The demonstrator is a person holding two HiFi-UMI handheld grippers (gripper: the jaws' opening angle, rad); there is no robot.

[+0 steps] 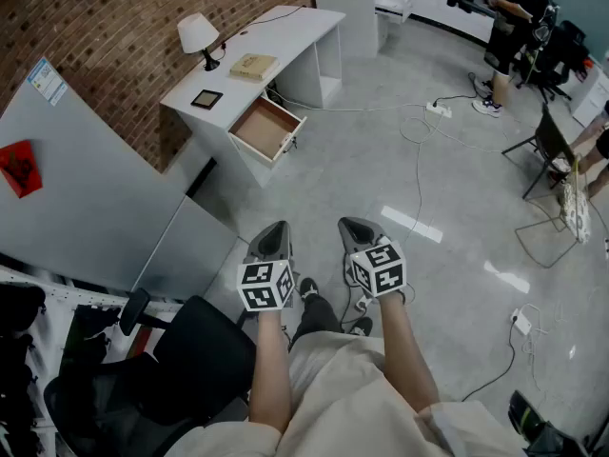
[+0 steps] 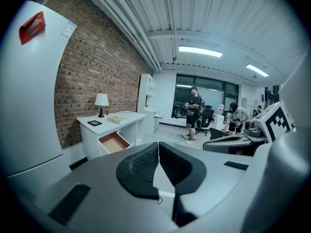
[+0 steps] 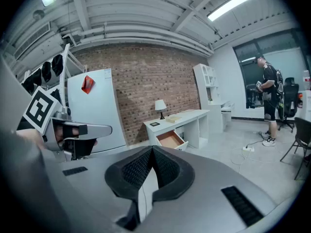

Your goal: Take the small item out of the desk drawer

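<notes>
A white desk [image 1: 285, 29] stands against the brick wall, several steps ahead of me. Its wooden drawer [image 1: 266, 129] is pulled open; from here I can make out no small item inside. My left gripper [image 1: 275, 228] and right gripper [image 1: 353, 225] are held side by side over the floor, pointing toward the desk, both shut and empty. In the left gripper view the shut gripper [image 2: 158, 145] lines up to the right of the drawer [image 2: 114, 142]. The right gripper view has that shut gripper [image 3: 151, 150] just below the drawer [image 3: 171, 139].
On the desk are a lamp [image 1: 198, 36], a book [image 1: 252, 66] and a small dark tablet [image 1: 206, 99]. A black office chair [image 1: 181, 369] is at my lower left beside a white panel [image 1: 86, 188]. Cables and a power strip [image 1: 439, 109] lie on the floor. A person [image 1: 509, 27] stands far back.
</notes>
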